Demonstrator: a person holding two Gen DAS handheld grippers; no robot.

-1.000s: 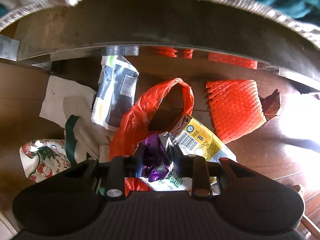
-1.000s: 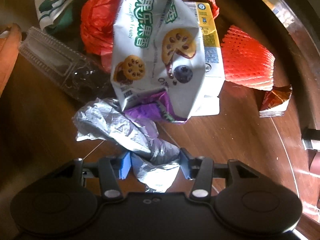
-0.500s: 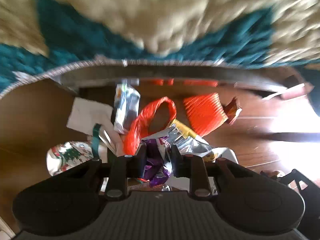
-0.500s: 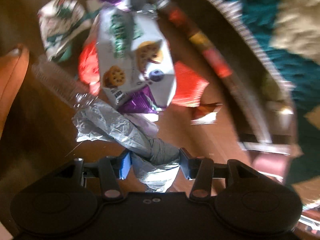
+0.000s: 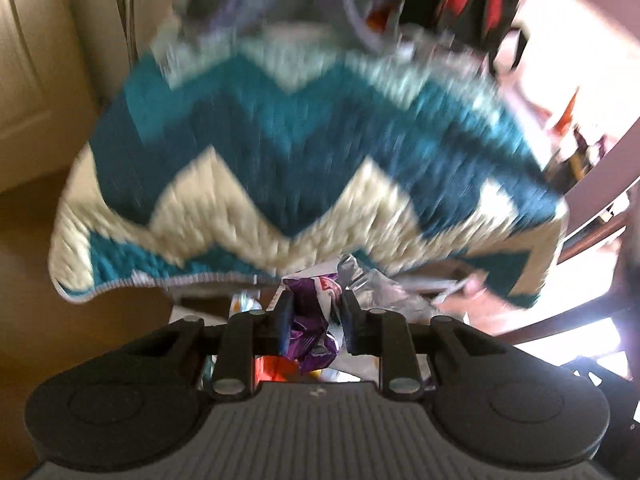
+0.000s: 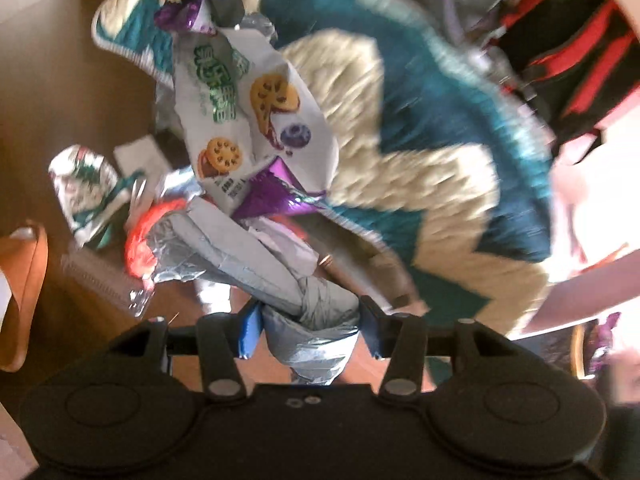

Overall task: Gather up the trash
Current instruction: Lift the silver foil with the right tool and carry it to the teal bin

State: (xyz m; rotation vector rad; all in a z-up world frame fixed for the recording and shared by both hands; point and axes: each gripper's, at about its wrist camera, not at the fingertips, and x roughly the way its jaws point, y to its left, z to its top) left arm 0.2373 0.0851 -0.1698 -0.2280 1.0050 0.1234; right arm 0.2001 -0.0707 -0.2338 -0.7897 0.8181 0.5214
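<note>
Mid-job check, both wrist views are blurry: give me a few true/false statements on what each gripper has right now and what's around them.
1. The left gripper is shut on a purple wrapper. True.
2. The right gripper is open and holds nothing. False: it is shut on a crumpled silver bag.
3. A white snack bag printed with biscuits hangs from the left gripper in the right wrist view. True.
4. The rug is plain red. False: it is teal and cream zigzag.

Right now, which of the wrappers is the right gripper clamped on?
The crumpled silver foil wrapper, pinched in the right gripper. The white snack bag with lotus-root pictures and its purple wrapper hang from the left gripper.
</note>
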